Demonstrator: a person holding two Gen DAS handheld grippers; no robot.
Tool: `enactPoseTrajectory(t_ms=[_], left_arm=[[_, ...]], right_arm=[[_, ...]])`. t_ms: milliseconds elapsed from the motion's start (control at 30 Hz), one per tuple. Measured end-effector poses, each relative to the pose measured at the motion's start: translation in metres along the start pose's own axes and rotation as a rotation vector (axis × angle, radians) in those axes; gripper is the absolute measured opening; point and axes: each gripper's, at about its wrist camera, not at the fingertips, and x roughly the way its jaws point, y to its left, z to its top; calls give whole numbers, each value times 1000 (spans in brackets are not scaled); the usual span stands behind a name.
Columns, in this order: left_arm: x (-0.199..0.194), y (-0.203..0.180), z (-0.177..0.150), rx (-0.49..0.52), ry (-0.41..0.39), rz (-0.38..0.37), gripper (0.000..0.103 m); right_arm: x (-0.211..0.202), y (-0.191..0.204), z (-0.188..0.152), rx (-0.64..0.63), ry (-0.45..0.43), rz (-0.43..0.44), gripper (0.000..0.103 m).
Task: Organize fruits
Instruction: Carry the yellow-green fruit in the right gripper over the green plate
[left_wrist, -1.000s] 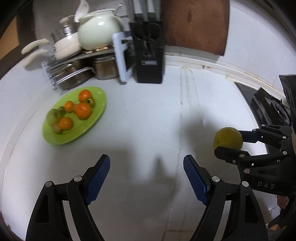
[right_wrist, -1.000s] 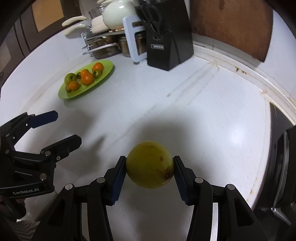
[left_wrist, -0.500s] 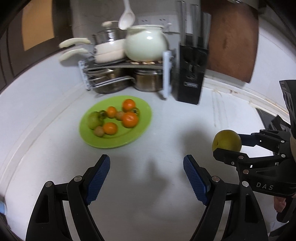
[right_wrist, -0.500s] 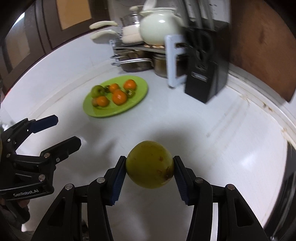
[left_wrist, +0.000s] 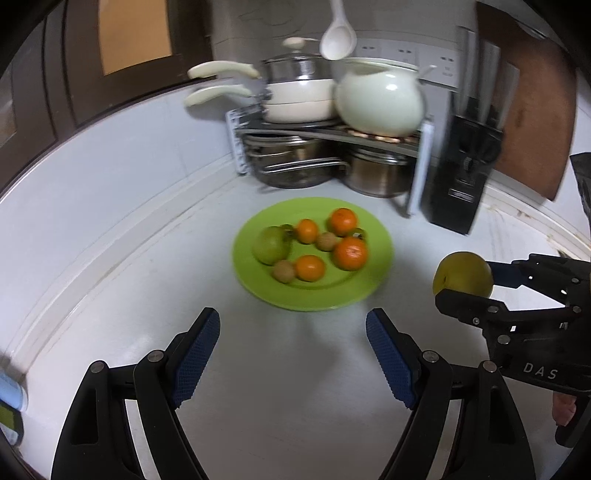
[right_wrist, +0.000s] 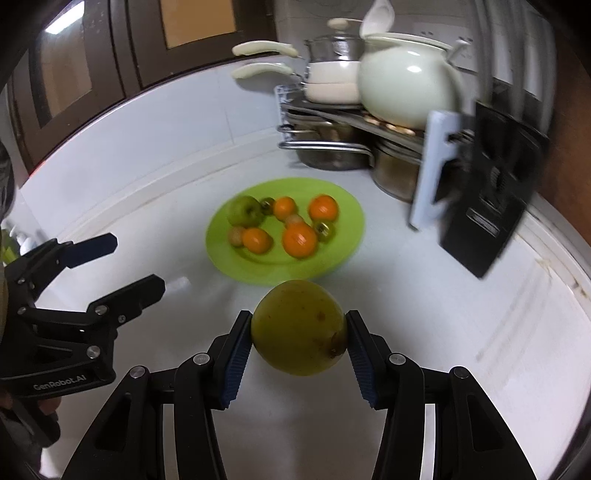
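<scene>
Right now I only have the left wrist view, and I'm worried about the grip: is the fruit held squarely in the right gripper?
Observer: Yes. The right gripper has both blue pads pressed on opposite sides of the yellow-green fruit, about at its middle.
Operator: Any damage on the side I can't see?
Observer: A small brown spot shows low on its right side, next to the pad.
</scene>
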Motion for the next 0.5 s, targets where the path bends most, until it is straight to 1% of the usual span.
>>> enactPoseTrajectory(t_ms=[333,500], left_arm=[[20,39,12,-72,11,81,81],[31,53,18,-99,16,113,81]], right_arm=[[29,25,38,-63,-25,55,51],[47,28,56,-79,-31,75,51]])
